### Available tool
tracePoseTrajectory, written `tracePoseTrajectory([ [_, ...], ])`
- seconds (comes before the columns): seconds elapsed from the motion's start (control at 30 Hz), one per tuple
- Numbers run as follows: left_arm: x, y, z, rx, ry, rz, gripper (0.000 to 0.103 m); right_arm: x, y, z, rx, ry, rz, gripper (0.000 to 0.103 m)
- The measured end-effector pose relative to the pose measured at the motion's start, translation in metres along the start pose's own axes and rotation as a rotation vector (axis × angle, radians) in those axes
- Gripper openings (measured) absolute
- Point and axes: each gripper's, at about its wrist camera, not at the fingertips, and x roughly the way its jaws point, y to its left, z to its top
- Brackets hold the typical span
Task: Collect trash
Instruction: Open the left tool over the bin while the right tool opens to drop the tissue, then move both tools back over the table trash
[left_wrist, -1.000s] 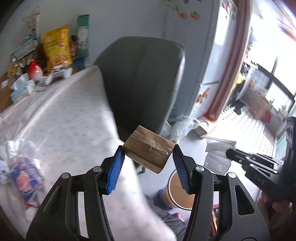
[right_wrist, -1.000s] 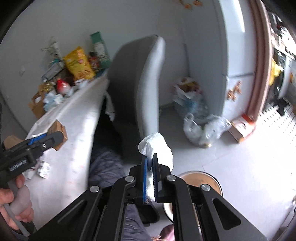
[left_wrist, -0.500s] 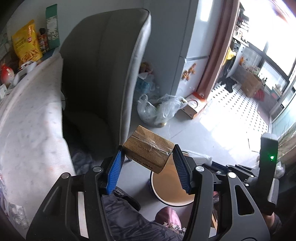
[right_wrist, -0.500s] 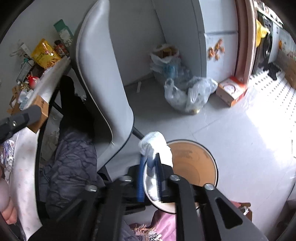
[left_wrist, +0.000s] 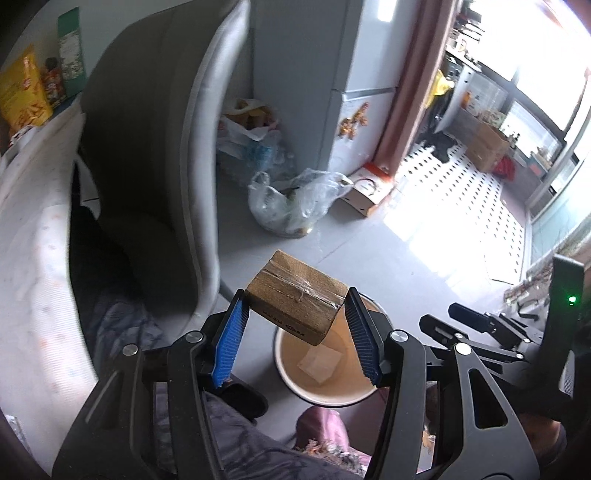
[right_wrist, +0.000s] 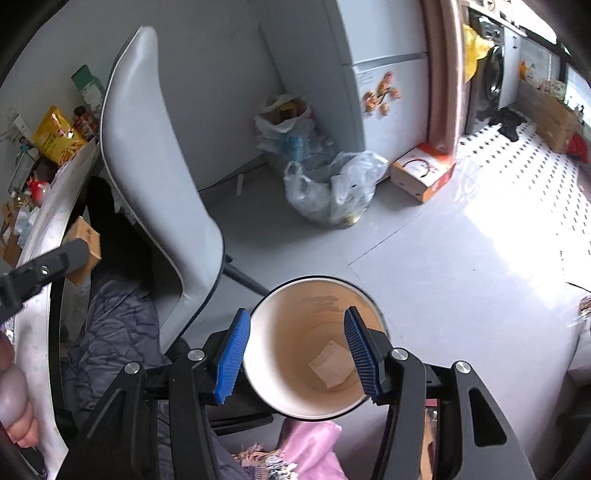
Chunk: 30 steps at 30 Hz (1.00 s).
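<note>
Cardboard box (left_wrist: 297, 304), dark print unreadable, clamped in left tongs (left_wrist: 295, 341); right tongs (right_wrist: 295, 354) just opened, empty.

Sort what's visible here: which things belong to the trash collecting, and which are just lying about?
Job: cardboard box clamped in left gripper; bin beneath open right gripper; paper scrap inside it.

Lying about: chair, plastic bag, fridge, snack packet.
</note>
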Motion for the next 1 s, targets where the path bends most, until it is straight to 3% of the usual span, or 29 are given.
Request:
tracePoseTrajectory([
  [0.17,0.007,-0.026,0.006,0.038,0.01,-0.051,0.055,-0.025,-0.018,0.006,0.018,-0.058,-0.048,0.054],
  [0.3,0.0,-0.037,0.007,0.054,-0.017,-0.079,0.078,-0.039,-0.032,0.014,0.042,-0.093,-0.076,0.055],
  [0.5,-0.023,-0.034,0.009,0.072,-0.063,-0.046,0.083,-0.05,-0.031,0.018,0.061,-0.114,-0.057,0.058],
  [0.7,-0.056,-0.012,0.008,0.037,-0.121,0.002,0.087,-0.063,-0.003,0.023,0.019,-0.151,-0.016,0.069],
  [0.97,-0.102,0.028,0.001,-0.027,-0.197,0.074,0.093,-0.088,0.049,0.028,-0.062,-0.218,0.041,0.096],
  [1.0,-0.11,0.037,-0.002,-0.042,-0.21,0.087,0.093,-0.093,0.057,0.028,-0.074,-0.232,0.049,0.095],
])
